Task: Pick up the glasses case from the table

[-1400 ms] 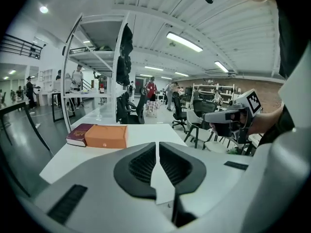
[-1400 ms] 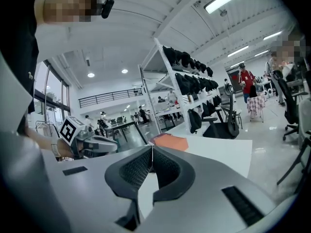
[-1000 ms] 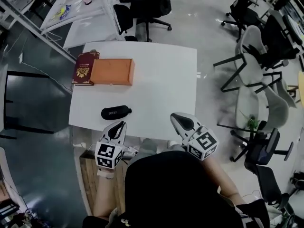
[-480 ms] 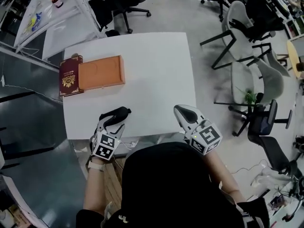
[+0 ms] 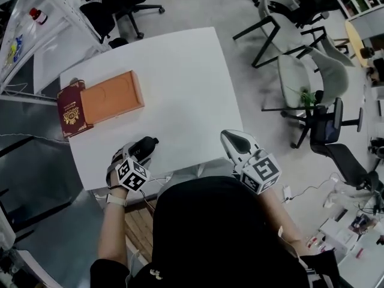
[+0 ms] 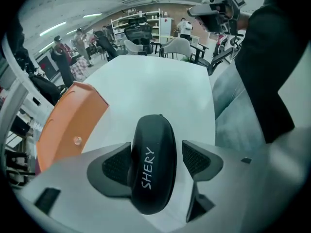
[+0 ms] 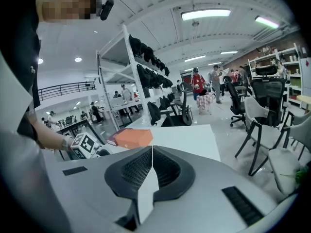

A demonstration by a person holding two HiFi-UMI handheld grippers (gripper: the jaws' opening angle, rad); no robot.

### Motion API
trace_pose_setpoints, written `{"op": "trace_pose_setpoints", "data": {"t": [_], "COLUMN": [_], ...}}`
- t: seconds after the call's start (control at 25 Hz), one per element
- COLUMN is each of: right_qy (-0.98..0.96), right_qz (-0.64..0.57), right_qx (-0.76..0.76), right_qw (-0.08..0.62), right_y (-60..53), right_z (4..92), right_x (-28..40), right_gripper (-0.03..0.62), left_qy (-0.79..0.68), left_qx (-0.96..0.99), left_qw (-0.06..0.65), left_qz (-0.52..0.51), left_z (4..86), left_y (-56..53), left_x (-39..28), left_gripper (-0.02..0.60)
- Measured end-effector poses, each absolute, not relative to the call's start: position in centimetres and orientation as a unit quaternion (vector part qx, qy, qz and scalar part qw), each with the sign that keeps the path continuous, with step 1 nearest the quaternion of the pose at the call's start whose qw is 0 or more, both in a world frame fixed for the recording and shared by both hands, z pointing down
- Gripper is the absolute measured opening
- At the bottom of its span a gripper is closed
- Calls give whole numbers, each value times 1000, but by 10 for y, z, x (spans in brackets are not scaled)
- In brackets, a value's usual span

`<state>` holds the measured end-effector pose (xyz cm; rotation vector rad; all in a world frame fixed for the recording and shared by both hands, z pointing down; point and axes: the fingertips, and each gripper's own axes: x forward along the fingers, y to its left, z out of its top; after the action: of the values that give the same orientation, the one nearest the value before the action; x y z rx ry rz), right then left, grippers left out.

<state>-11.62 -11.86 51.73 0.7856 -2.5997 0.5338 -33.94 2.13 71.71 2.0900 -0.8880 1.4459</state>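
The black glasses case (image 5: 146, 144) marked SHERY lies near the front left edge of the white table (image 5: 180, 77). My left gripper (image 5: 135, 155) points steeply down over it. In the left gripper view the case (image 6: 151, 163) lies lengthwise between the two pads; the jaws have just been opening and stand wide, the right pad clear of the case and the left pad (image 6: 115, 165) close beside it. My right gripper (image 5: 231, 141) hovers at the table's front right edge, and its pads (image 7: 138, 170) are pressed together with nothing between them.
An orange box (image 5: 111, 96) and a dark red booklet (image 5: 71, 109) lie at the table's left side, beyond the case. Office chairs (image 5: 300, 71) stand on the floor to the right. A shelf rack (image 5: 24, 23) is at the far left.
The left gripper has come forward and down onto the case with its jaws spread; the case now lies between them. The right gripper has barely shifted.
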Motion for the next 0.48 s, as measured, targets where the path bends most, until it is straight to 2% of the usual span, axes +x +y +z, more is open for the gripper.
{"op": "trace_pose_setpoints", "data": {"t": [0.48], "right_qy": [-912], "right_qz": [188], "right_qx": [317], "right_qw": [181], "right_y": [-119], "right_z": [508], "right_x": [-96], "right_gripper": [29], "left_qy": [-264], "left_qx": [753], "left_qw": [229], "left_qz": [558], "left_z": [754], "left_y": [18], "left_x": [-336], "left_gripper": [359]}}
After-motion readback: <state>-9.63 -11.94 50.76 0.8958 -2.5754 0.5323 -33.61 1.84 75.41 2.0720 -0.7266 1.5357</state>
